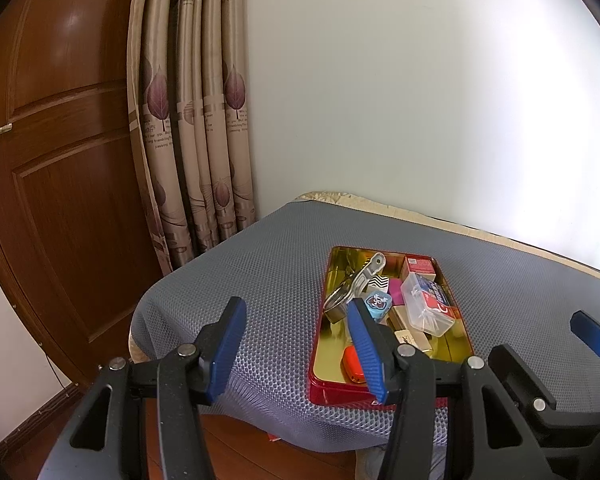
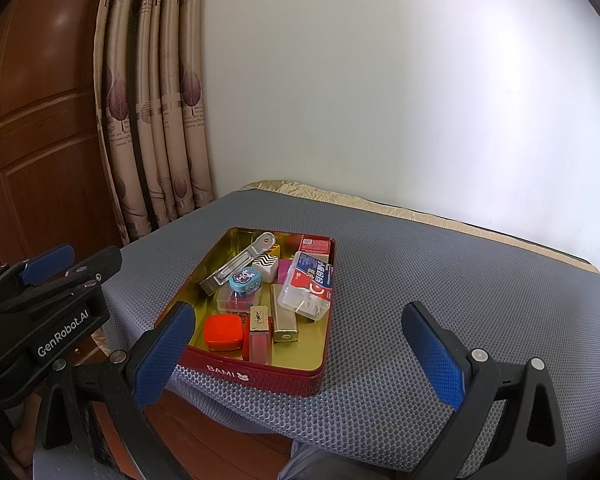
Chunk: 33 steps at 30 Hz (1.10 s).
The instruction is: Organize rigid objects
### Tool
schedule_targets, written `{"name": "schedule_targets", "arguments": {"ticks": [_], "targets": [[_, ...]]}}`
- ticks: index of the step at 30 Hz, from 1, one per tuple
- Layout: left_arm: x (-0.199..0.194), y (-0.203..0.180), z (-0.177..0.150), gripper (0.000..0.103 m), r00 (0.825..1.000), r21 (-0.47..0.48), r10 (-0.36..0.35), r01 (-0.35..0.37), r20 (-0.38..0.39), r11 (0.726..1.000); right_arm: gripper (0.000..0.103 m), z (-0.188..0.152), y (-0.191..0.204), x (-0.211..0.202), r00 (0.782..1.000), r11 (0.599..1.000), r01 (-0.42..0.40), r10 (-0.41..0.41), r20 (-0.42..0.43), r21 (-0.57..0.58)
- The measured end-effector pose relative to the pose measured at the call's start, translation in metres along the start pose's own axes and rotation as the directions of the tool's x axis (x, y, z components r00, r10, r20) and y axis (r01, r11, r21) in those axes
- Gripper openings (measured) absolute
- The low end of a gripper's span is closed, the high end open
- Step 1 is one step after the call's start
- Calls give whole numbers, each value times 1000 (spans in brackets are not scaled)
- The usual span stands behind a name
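The left gripper (image 1: 296, 344) hangs with its jaws apart and nothing between them, short of the table's near edge. Just ahead and to its right sits the red tin (image 1: 380, 394), holding a metal clip (image 1: 360, 278), a clear floss box (image 1: 426, 304) and an orange case (image 1: 352, 364). The right gripper (image 2: 300, 348) gapes wide and empty, directly before the tin (image 2: 260, 376) on the grey mesh mat (image 2: 440, 280).

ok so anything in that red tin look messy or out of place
Yes. The red tin holds a loose jumble. The metal opener lies diagonally, propped over other items, and the clear floss box sits tilted on top of things. The tin's near end also overhangs the table edge. Nothing looks spilled or broken.
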<state>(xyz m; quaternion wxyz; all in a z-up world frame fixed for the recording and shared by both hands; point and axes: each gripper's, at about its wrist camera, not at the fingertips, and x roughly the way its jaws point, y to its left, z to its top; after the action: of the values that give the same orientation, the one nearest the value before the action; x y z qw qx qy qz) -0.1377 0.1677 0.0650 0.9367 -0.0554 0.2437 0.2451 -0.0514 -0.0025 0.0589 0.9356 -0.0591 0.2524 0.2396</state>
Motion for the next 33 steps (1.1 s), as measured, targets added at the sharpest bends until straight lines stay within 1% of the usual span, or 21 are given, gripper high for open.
{"name": "schedule_targets", "arguments": {"ticks": [33], "targets": [[3, 4, 0, 54, 1000, 0, 0, 0, -12, 1000, 102, -1, 2, -1, 1000, 1000, 1, -1, 0, 1]]}}
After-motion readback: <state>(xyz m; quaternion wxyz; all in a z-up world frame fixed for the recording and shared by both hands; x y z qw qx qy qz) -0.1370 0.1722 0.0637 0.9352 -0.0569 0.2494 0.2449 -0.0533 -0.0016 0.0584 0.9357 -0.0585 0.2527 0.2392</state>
